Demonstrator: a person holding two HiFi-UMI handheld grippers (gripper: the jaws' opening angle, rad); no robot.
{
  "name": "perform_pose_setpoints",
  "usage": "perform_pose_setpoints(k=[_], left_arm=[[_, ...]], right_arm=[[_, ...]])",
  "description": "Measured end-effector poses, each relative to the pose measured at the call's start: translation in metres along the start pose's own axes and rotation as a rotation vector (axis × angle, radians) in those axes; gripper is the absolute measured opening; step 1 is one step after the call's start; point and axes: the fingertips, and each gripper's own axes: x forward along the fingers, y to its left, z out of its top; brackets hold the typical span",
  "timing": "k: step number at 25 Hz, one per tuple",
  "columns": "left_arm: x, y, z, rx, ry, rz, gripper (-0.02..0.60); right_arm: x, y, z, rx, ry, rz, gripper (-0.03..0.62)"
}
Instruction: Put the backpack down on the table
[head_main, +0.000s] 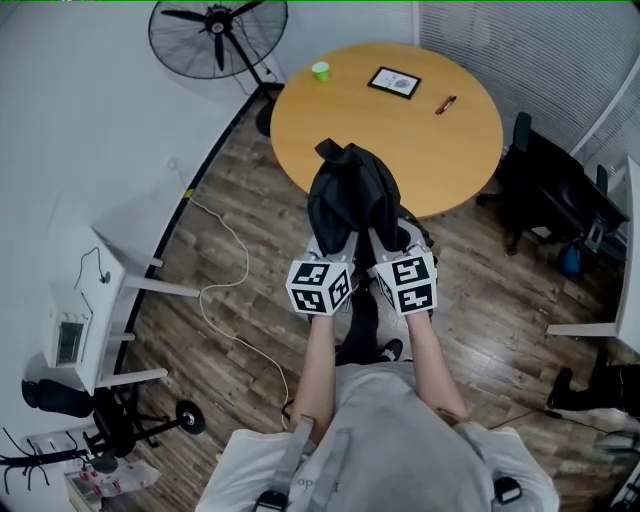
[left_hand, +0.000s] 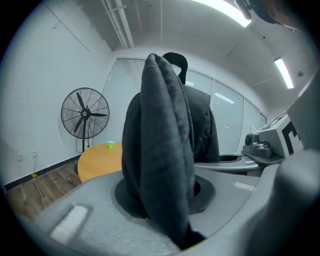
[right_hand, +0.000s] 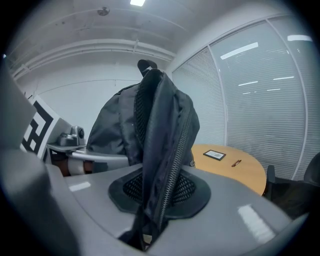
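A black backpack (head_main: 350, 195) hangs in the air over the near edge of the round wooden table (head_main: 400, 140), held up by both grippers. My left gripper (head_main: 333, 243) is shut on a thick padded fold of the backpack (left_hand: 162, 165). My right gripper (head_main: 385, 240) is shut on a fold with a zipper, part of the same backpack (right_hand: 162, 150). The two grippers sit side by side just below the bag, their marker cubes facing the head camera. The bag's underside is hidden.
On the table lie a small green cup (head_main: 320, 71), a dark tablet (head_main: 394, 82) and a pen (head_main: 446, 104), all at its far side. A standing fan (head_main: 218, 38) is beyond the table. A black chair (head_main: 545, 190) stands right. A white cable (head_main: 225, 290) runs across the floor.
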Motion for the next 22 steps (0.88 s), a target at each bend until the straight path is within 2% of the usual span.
perform_pose_setpoints(k=[10,22], left_arm=[[0.087,0.045,0.041,-0.051,-0.034,-0.019,0.064],[0.189,0.140,0.092,-0.065,-0.022,-0.041,0.064]], right_arm=[[0.078,-0.057,0.041,-0.043,0.018,-0.022,0.071],[0.208,-0.110,0.089,-0.040,0.030,-0.038,0.071]])
